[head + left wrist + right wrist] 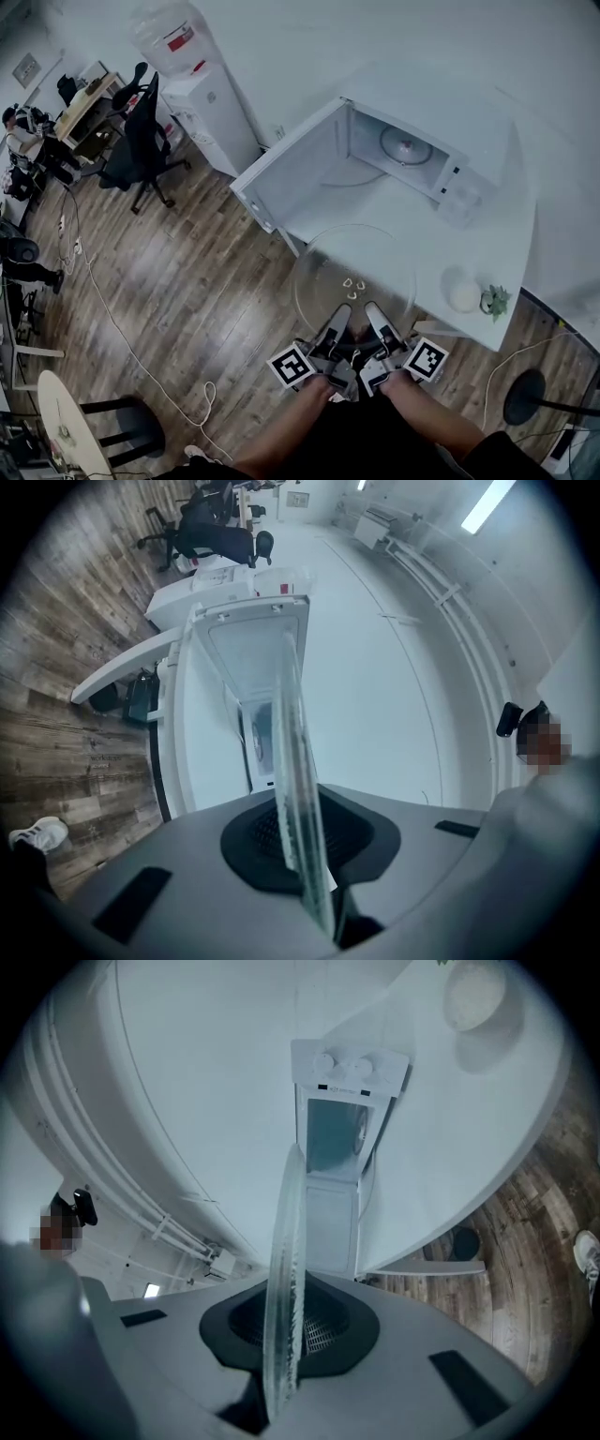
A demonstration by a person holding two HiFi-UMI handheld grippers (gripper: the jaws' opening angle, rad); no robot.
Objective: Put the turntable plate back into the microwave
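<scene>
Plate (354, 272): clear glass, glossy, ribbed rim. Pads (258, 834): black, matt, gridded. Floor (169, 281): wood planks. Table (497, 253): white, smooth, matt.

The clear glass turntable plate (354, 272) hangs level in front of the white microwave (412, 155), whose door (291, 169) stands open.

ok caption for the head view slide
The left gripper and right gripper hold the glass turntable plate before the open microwave.
</scene>
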